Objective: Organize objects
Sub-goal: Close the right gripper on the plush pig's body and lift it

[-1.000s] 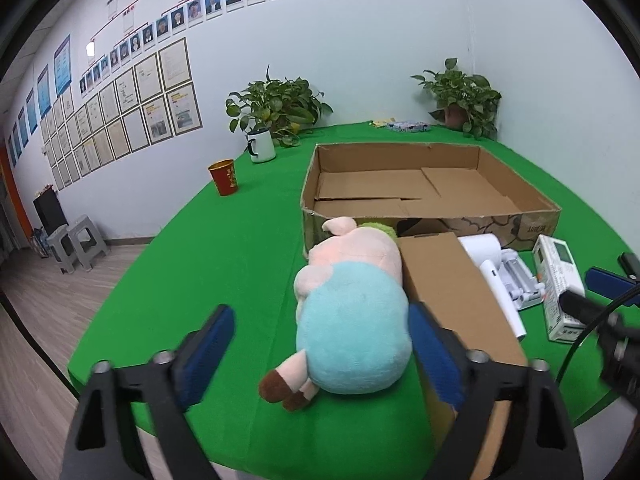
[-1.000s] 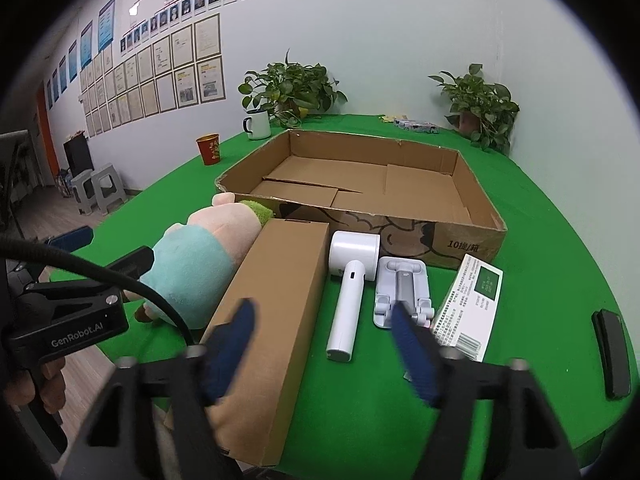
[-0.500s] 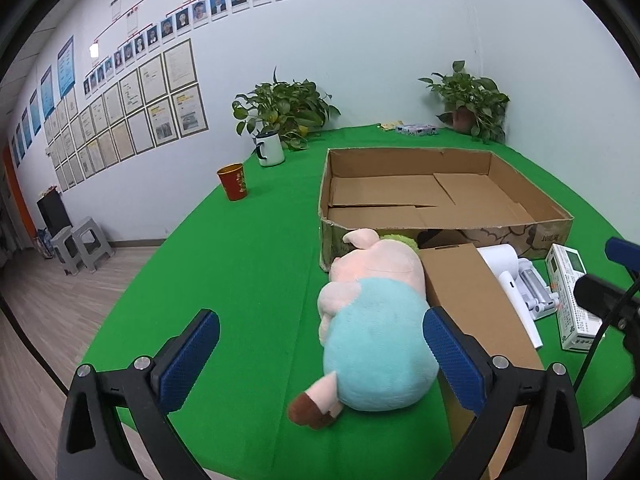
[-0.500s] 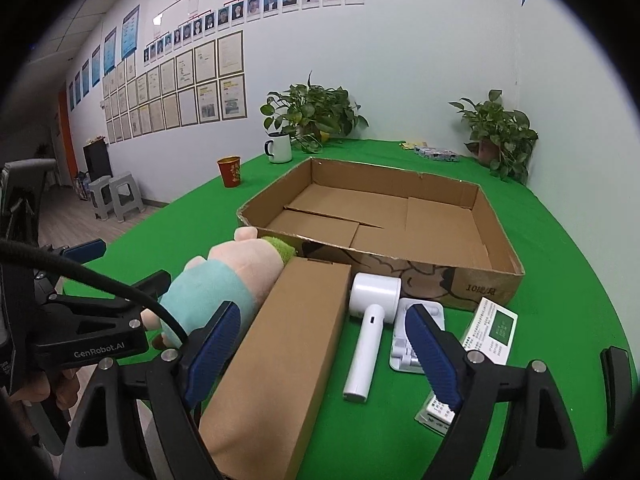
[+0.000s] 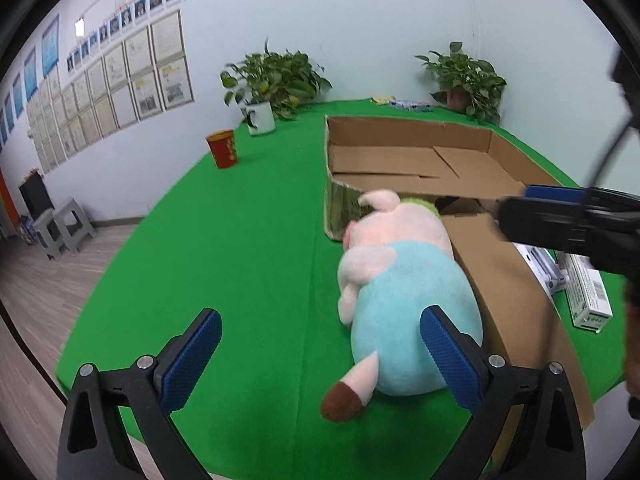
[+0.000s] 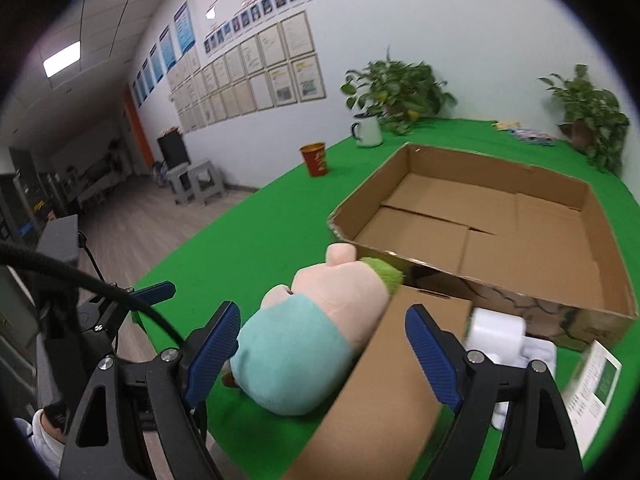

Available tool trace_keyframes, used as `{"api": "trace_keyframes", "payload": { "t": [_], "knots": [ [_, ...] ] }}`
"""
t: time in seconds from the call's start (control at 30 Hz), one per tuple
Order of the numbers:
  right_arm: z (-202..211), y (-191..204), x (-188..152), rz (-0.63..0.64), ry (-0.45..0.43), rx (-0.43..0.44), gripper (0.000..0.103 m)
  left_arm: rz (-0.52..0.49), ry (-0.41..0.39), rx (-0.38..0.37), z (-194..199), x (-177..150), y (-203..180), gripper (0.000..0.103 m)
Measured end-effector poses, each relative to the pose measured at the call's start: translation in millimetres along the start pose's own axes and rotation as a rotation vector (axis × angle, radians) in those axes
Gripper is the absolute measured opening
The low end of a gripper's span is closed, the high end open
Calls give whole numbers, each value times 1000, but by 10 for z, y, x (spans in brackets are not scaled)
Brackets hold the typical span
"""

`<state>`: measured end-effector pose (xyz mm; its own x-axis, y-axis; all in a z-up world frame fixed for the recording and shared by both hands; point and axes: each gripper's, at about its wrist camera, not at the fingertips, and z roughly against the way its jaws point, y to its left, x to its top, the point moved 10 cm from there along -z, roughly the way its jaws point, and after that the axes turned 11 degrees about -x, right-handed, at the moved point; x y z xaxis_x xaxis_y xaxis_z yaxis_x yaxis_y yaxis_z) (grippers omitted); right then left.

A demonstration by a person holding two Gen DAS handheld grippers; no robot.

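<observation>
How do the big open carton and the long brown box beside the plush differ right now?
The carton is wide, shallow and open-topped, with nothing visible inside it; the box is long, narrow and closed. The carton sits farther back on the table; the box lies nearer the cameras with the plush against its side. Both are plain brown cardboard resting flat on the green cloth.

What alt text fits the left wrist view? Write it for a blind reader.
The open left gripper hovers over a green table, its right pad in front of a plush pig lying between a long closed carton and bare cloth. Behind sits an empty open cardboard box.
</observation>
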<state>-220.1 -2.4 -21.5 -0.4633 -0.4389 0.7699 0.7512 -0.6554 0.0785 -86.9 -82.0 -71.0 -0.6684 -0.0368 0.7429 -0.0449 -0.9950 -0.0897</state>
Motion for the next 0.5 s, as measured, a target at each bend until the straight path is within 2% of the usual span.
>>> {"api": "trace_keyframes", "payload": {
  "t": [0.07, 0.33, 0.37, 0.5],
  "knots": [
    [-180, 60, -11, 18, 41, 14, 85, 14, 27, -61, -95, -71, -43, 92],
    [-672, 210, -128, -42, 255, 89, 85, 71, 58, -224, -356, -170, -134, 89],
    [-717, 218, -144, -41, 274, 71, 86, 77, 63, -245, -384, -172, -154, 86],
    [-835, 254, -218, 5, 348, -27, 101, 84, 98, -350, -458, -215, -295, 74]
  ]
}}
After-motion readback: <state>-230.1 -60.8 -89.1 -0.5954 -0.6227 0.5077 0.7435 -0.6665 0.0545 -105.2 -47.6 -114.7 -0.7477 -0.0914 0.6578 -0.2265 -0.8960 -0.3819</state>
